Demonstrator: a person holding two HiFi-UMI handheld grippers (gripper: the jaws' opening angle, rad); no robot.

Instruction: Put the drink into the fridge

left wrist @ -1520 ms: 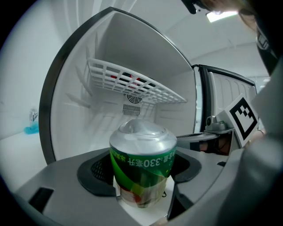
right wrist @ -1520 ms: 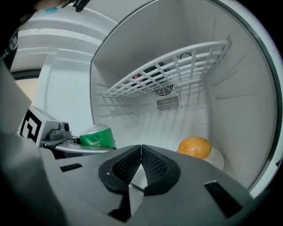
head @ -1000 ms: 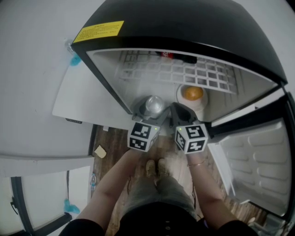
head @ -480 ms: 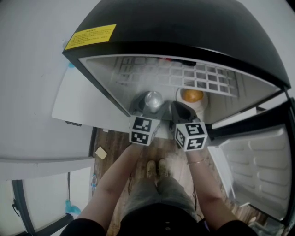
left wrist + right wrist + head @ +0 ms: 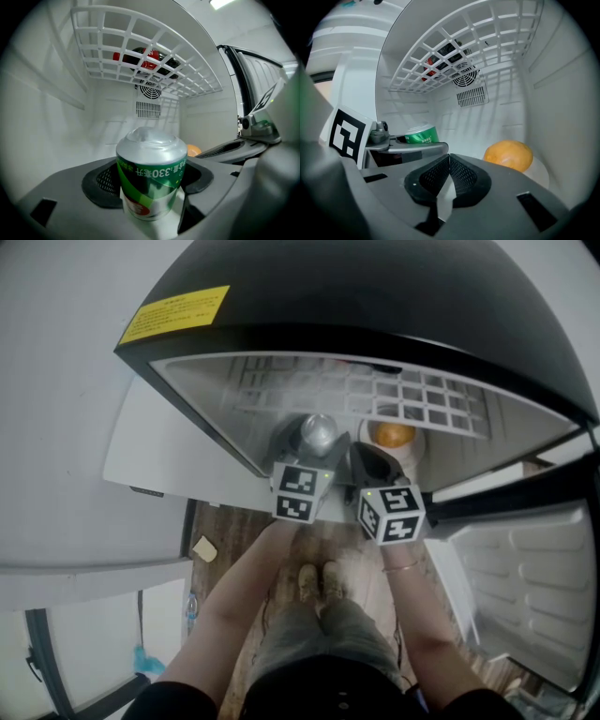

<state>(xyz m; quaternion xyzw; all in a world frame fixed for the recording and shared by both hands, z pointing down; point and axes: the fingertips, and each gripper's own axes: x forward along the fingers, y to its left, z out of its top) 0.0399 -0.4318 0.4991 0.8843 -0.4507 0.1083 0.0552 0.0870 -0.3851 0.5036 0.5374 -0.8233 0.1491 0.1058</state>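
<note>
A green and silver drink can (image 5: 151, 176) is clamped upright between the jaws of my left gripper (image 5: 149, 180), and its silver end shows from above (image 5: 318, 433). The left gripper (image 5: 314, 442) holds it just inside the open fridge (image 5: 375, 296), under the white wire shelf (image 5: 145, 51). My right gripper (image 5: 449, 177) is shut with nothing between its pads. It hovers beside the left one at the fridge mouth (image 5: 372, 463). The can also shows at the left of the right gripper view (image 5: 421, 134).
An orange (image 5: 508, 155) sits on a white dish (image 5: 536, 174) on the fridge floor to the right. A red-labelled bottle (image 5: 140, 57) lies on the wire shelf above. The fridge door (image 5: 530, 587) stands open at the right. Brown wood floor (image 5: 234, 531) lies below.
The left gripper with the can has moved slightly right and further into the fridge. The right gripper has stayed about where it was.
</note>
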